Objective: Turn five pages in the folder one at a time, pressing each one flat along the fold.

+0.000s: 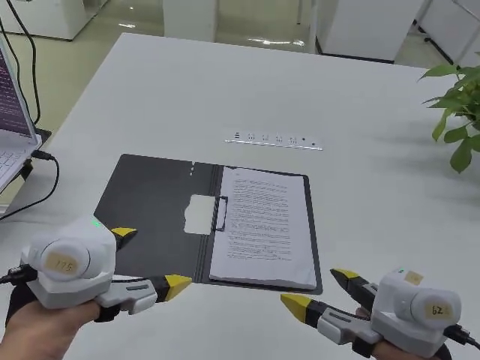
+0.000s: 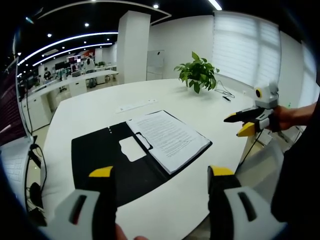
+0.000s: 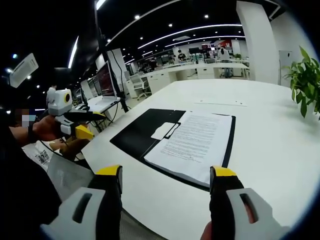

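A black folder (image 1: 154,210) (image 2: 100,155) (image 3: 142,132) lies open on the white table, with a stack of printed pages (image 1: 262,225) (image 2: 167,135) (image 3: 197,142) clipped on its right half. My left gripper (image 1: 150,259) (image 2: 160,175) hovers open at the folder's near left edge, holding nothing. My right gripper (image 1: 322,289) (image 3: 165,175) hangs open just past the folder's near right corner, also holding nothing. Each gripper appears in the other's view, held in a hand.
A white power strip (image 1: 274,140) lies beyond the folder. A laptop (image 1: 13,124) with a black cable stands at the left edge. A green plant (image 1: 457,112) (image 2: 197,72) sits at the right. The table's near edge runs below the grippers.
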